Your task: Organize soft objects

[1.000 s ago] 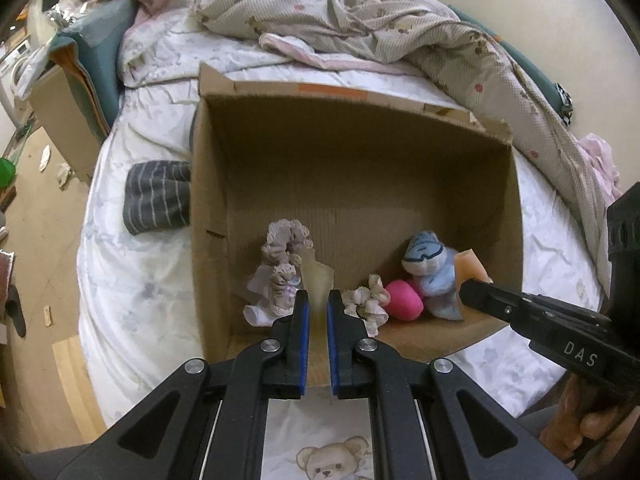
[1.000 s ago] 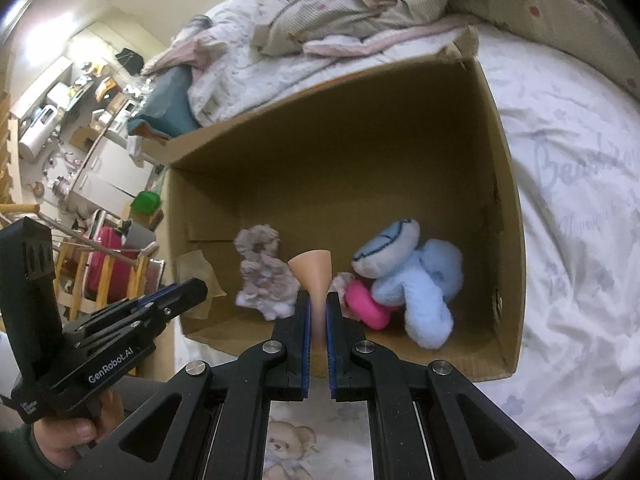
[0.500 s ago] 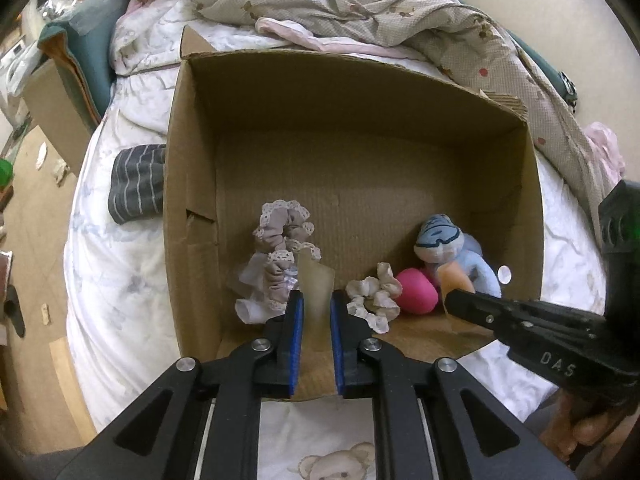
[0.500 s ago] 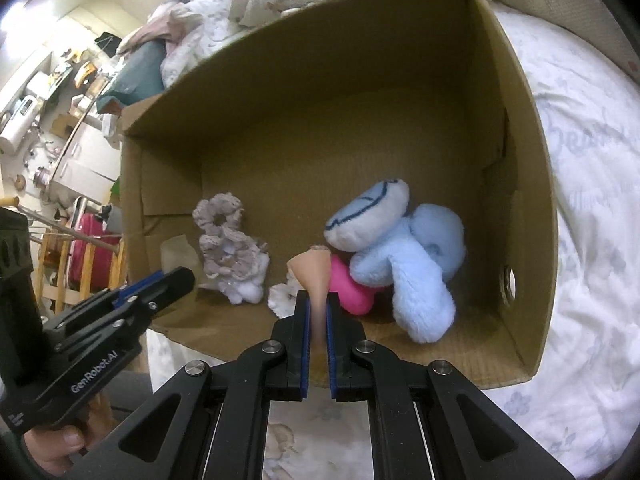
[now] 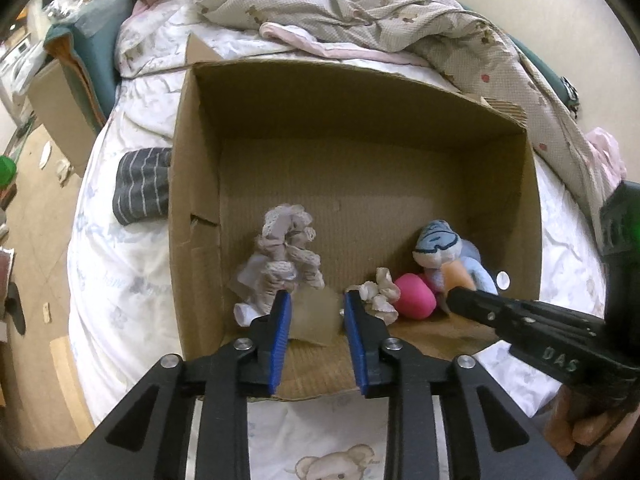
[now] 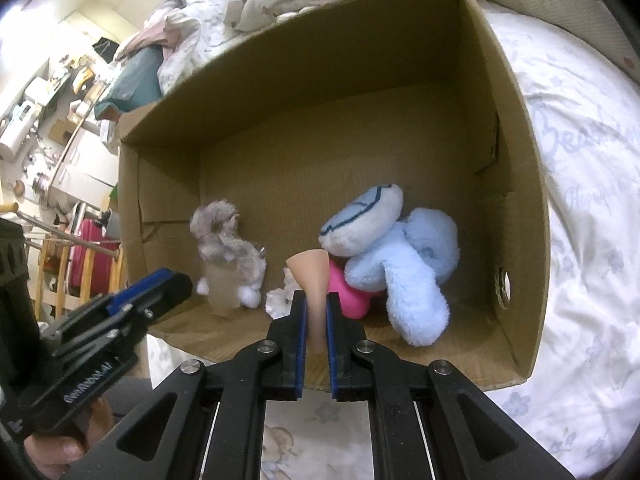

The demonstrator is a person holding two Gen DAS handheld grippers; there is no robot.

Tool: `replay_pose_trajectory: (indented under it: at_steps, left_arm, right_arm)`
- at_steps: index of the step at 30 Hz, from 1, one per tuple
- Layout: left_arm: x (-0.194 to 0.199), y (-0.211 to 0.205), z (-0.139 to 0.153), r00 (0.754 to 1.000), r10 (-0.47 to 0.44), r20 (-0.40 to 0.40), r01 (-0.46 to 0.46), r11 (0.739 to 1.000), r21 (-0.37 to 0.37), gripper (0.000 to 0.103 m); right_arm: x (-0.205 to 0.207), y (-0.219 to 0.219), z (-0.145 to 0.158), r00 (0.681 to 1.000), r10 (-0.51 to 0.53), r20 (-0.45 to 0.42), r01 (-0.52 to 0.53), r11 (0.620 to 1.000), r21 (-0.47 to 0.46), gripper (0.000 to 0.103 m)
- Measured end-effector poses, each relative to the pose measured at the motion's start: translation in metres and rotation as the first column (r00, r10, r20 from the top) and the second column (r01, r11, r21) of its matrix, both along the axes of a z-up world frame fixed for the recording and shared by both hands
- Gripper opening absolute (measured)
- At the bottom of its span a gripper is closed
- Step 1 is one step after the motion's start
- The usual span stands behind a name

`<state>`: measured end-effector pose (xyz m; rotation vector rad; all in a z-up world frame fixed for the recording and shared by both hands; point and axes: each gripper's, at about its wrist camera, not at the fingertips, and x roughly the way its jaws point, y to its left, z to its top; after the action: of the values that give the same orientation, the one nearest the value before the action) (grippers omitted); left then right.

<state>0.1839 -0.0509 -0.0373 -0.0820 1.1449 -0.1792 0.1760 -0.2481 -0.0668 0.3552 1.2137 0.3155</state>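
Note:
A cardboard box (image 5: 192, 160) lies on the bed with its open side toward me. Inside are lace scrunchies (image 5: 286, 256), a pink soft toy (image 5: 414, 300) and a light blue plush (image 6: 404, 264). My left gripper (image 5: 316, 314) is open at the box mouth, and a beige translucent sponge (image 5: 314, 318) sits loose between its fingers on the box floor. My right gripper (image 6: 316, 312) is shut on a peach sponge (image 6: 314, 276), held just inside the box in front of the pink toy (image 6: 348, 292). The box (image 6: 520, 184) also shows in the right wrist view.
The box rests on a white printed bedsheet (image 5: 124, 264). A crumpled beige blanket (image 5: 380, 20) lies behind the box. A grey striped cloth (image 5: 140, 184) lies left of the box. Room furniture and shelves (image 6: 48, 120) stand beyond the bed's left side.
My left gripper has opened and let go of the beige sponge, which now rests on the box floor. Both grippers moved closer into the box; the right still holds the peach sponge.

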Motion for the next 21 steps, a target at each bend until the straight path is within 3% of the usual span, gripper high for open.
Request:
replay_pose_trajectory:
  at_steps: [9, 11, 12, 13, 14, 16, 17, 18, 21]
  left_arm:
    - [-0.004, 0.009, 0.015, 0.997, 0.039, 0.061, -0.040, 0.999, 0.012, 0.032]
    - [-0.006, 0.012, 0.022, 0.995, 0.053, 0.090, -0.054, 0.998, 0.012, 0.032]
    - [-0.008, 0.015, 0.026, 0.992, 0.065, 0.108, -0.067, 0.998, 0.012, 0.032]
    - [-0.010, 0.016, 0.029, 0.990, 0.072, 0.122, -0.074, 0.997, 0.012, 0.032]
    - [-0.010, 0.018, 0.031, 0.989, 0.076, 0.130, -0.078, 0.997, 0.010, 0.034]
    - [-0.015, 0.023, 0.038, 0.984, 0.090, 0.154, -0.090, 0.996, -0.001, 0.051]
    - [-0.016, 0.024, 0.040, 0.982, 0.097, 0.163, -0.097, 0.995, -0.006, 0.068]
    - [-0.019, 0.026, 0.044, 0.979, 0.106, 0.175, -0.106, 0.994, -0.010, 0.076]
    - [-0.028, 0.029, 0.057, 0.974, 0.113, 0.198, -0.115, 0.993, 0.003, 0.082]
  right_arm:
    - [-0.004, -0.013, 0.017, 0.997, -0.040, 0.069, 0.038, 0.998, 0.040, 0.024]
    - [-0.005, -0.017, 0.020, 0.995, -0.059, 0.081, 0.054, 0.997, 0.059, 0.032]
    - [-0.007, -0.019, 0.023, 0.994, -0.067, 0.090, 0.061, 0.996, 0.071, 0.044]
    - [-0.008, -0.019, 0.026, 0.992, -0.075, 0.100, 0.067, 0.995, 0.076, 0.065]
    - [-0.009, -0.019, 0.030, 0.990, -0.083, 0.114, 0.074, 0.994, 0.078, 0.070]
    - [-0.012, -0.019, 0.038, 0.985, -0.091, 0.147, 0.081, 0.994, 0.071, 0.072]
    - [-0.014, -0.018, 0.042, 0.983, -0.088, 0.161, 0.078, 0.995, 0.068, 0.072]
    - [-0.018, -0.018, 0.047, 0.979, -0.089, 0.185, 0.079, 0.995, 0.059, 0.077]
    - [-0.028, -0.017, 0.063, 0.964, -0.095, 0.250, 0.087, 0.995, 0.042, 0.094]
